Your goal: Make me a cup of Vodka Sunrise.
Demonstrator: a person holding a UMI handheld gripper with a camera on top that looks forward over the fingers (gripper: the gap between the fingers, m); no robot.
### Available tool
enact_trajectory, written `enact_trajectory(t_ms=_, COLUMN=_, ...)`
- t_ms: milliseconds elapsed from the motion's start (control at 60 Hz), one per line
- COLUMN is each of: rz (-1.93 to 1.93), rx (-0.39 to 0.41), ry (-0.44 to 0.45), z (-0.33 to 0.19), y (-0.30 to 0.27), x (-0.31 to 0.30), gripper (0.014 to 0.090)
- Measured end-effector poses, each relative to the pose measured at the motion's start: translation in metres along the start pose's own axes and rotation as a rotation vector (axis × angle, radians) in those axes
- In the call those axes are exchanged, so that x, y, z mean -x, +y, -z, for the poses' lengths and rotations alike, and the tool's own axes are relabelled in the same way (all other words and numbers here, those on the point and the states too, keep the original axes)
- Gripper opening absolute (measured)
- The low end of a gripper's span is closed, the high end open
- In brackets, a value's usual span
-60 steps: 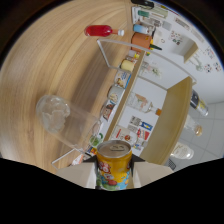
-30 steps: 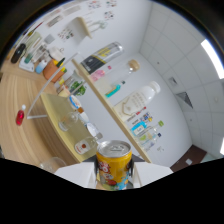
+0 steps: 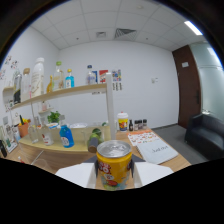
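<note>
Your claw [image 3: 114,176] shows only as two pale fingers at the bottom of the gripper view; each finger [image 3: 75,175] is a flat, white to light-grey plate, broad at its base and narrowing toward the middle; the edges look straight and angular rather than rounded; the inner faces, where the plates turn inward, are darker, close to black; below the plates the claw's body reads as a solid black mass with a wavy upper outline; you cannot make out screws, cables or markings on any of it; no hand or sleeve of yours is visible.
</note>
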Motion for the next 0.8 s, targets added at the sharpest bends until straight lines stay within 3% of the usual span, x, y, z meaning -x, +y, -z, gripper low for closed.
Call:
enact_trajectory(t_ms=350, rz=-0.075, rx=0.205, ry=-0.009, z=-0.044, y=0.115, x=-0.022, gripper=0.0515)
enact_trajectory(t_ms=550, rz=-0.064, rx=0.265, ry=-0.016, z=-0.048, y=0.135, x=-0.014, gripper=0.0522)
enact_trajectory(t_ms=800, rz=-0.025, rx=0.274, ry=0.017, z=-0.034, y=0.140, x=-0.012, gripper=0.0533)
